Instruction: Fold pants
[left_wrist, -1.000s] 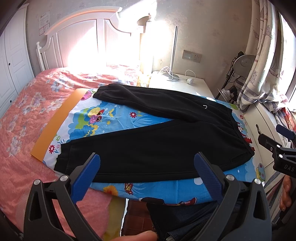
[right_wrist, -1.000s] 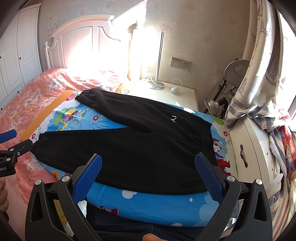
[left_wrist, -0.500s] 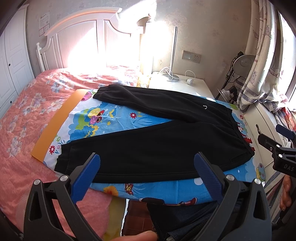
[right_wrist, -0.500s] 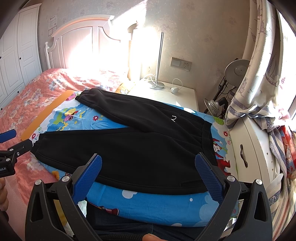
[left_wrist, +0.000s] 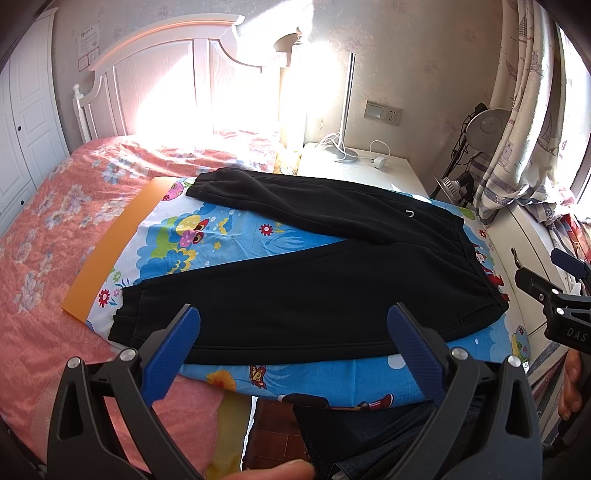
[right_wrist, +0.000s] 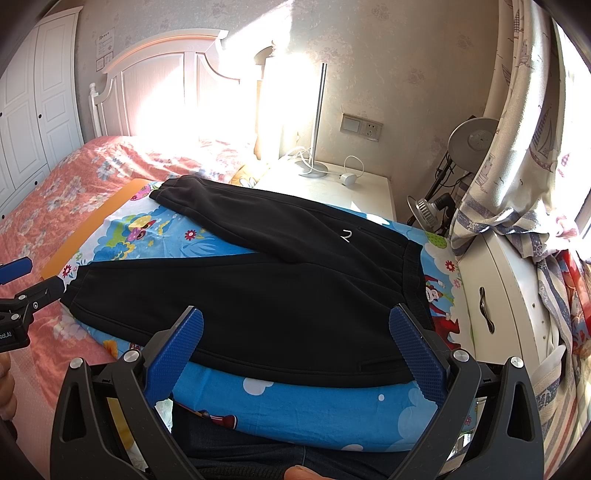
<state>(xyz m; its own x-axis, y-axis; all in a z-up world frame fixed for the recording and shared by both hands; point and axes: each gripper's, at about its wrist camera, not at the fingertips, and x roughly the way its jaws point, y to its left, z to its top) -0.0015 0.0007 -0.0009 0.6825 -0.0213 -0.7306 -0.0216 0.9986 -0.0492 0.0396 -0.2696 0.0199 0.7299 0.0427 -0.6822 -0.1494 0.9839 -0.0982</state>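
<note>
black pants (left_wrist: 306, 295) lie flat and unfolded on a bright cartoon sheet (left_wrist: 229, 236) spread over a pink floral bed (left_wrist: 55, 221), legs splayed apart toward the headboard side, waistband nearest the white nightstand (right_wrist: 332, 184). the left gripper (left_wrist: 293, 332) and right gripper (right_wrist: 295, 334) both hover at the near edge with blue fingers spread wide, holding nothing. sun glare washes out the headboard (left_wrist: 166, 74). the sheet's near edge hangs out of sight behind the grippers, and an orange board (left_wrist: 110, 243) shows only as a strip beneath the sheet.
</note>
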